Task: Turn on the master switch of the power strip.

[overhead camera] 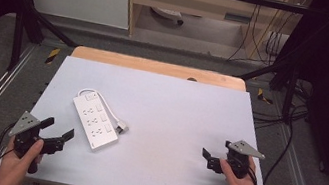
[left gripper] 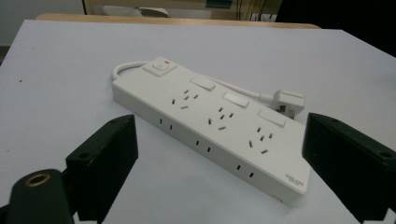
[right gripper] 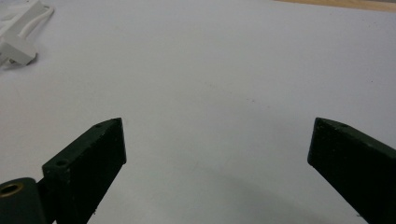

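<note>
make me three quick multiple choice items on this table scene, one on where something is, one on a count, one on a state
1. Where does the power strip lie on the table?
A. toward the person's left side
B. at the far right corner
C. off the table

2. How many rocker switches run along the power strip beside the socket groups?
A. one
B. three
C. six

3. How does the left hand-held gripper stand?
A. shut on the plug
B. shut on the cable
C. open, holding nothing

Answers: 1 A, the high view shows it close to the left hand-held gripper. 2 B, the left gripper view shows three flat switches, plus a master button at the cable end. 3 C, its jaws stand wide apart, short of the strip.
</note>
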Tool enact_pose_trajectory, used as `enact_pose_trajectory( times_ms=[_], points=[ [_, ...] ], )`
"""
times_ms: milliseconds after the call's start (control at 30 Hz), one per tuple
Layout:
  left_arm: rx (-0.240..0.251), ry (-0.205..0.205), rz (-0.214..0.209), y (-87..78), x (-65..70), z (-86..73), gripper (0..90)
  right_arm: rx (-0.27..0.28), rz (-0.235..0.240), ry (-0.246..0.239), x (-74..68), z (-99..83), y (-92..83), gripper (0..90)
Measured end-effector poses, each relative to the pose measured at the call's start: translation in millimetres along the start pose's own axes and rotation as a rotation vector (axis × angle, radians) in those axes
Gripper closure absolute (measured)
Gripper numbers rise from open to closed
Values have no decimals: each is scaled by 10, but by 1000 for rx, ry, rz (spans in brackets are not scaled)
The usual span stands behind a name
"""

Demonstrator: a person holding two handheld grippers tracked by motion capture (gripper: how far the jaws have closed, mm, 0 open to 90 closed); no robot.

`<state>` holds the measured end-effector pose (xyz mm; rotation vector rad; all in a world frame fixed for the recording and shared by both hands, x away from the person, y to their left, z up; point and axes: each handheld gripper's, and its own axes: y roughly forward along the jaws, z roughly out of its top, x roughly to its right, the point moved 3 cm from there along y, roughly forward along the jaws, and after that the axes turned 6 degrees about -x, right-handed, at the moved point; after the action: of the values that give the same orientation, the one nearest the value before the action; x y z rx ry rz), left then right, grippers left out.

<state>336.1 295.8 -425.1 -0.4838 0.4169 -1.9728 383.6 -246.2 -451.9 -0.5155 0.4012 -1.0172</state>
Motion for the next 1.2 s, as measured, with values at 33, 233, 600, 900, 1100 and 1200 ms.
enact_pose_trajectory(
  times_ms=[33,233,600,900,1100,1200],
  points=[
    [1,4,0,0,4,3,107,1,6,2,-13,-2,-3,47],
    [10,12,-6,-18,33,10,103,5,5,-8,-28,0,-17,47],
    [23,27,-21,77,85,143,101,24,38,27,-54,-1,-45,41],
    [11,41,-5,256,63,347,101,24,65,22,-70,2,-41,36],
    [9,43,4,382,13,448,101,39,55,32,-62,11,-69,44],
    [22,30,-2,412,-6,498,100,40,55,34,-55,11,-70,45]
  ],
)
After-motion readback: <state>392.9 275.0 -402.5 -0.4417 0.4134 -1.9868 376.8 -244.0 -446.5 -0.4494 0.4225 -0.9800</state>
